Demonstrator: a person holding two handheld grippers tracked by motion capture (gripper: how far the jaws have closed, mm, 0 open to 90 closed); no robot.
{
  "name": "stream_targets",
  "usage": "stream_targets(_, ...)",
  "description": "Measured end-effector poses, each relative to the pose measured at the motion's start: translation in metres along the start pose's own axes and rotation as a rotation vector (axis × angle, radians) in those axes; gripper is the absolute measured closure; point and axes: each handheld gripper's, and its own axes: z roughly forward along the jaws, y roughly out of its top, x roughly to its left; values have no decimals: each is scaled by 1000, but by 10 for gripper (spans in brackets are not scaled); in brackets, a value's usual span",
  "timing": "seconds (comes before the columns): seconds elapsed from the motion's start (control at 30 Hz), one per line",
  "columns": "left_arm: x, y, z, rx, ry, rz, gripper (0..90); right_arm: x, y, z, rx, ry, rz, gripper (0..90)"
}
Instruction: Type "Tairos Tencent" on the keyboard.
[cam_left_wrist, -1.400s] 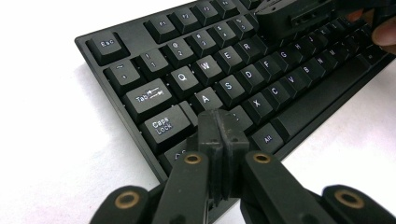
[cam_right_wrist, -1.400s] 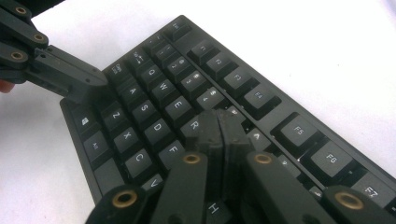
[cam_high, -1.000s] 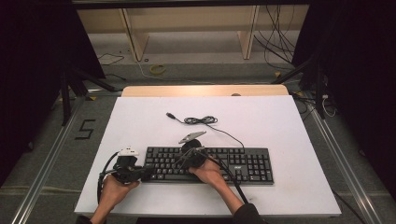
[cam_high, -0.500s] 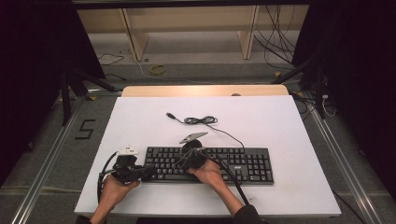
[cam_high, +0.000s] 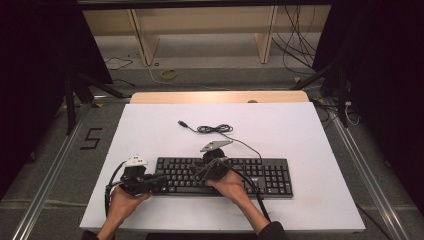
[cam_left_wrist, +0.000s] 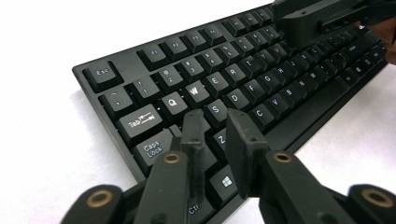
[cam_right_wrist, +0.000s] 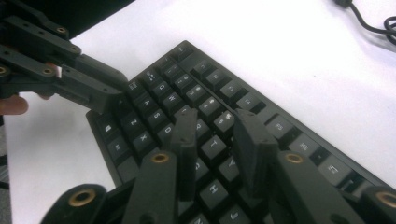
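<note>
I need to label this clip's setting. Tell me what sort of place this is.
Probably a lab or recording setup, not an office desk: a white board laid as the table top holds just a black keyboard with its cable unplugged, dark curtains hang on both sides, and loose wires trail on the floor behind.

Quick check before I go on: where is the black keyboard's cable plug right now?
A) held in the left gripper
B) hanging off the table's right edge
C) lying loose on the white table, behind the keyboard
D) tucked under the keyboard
C: in the high view the black cable runs from the black full-size keyboard and its plug lies free on the white table top.
</note>
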Motion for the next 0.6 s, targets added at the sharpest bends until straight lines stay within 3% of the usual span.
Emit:
stream_targets(0.47, -2, 4, 1, -48, -35, -17, 522, -6, -10, -19, -19, -9, 10, 509)
stream_targets(0.6, -2, 6, 2, -63, -29, -14, 441, -6, -11, -23, -27, -11, 19, 471)
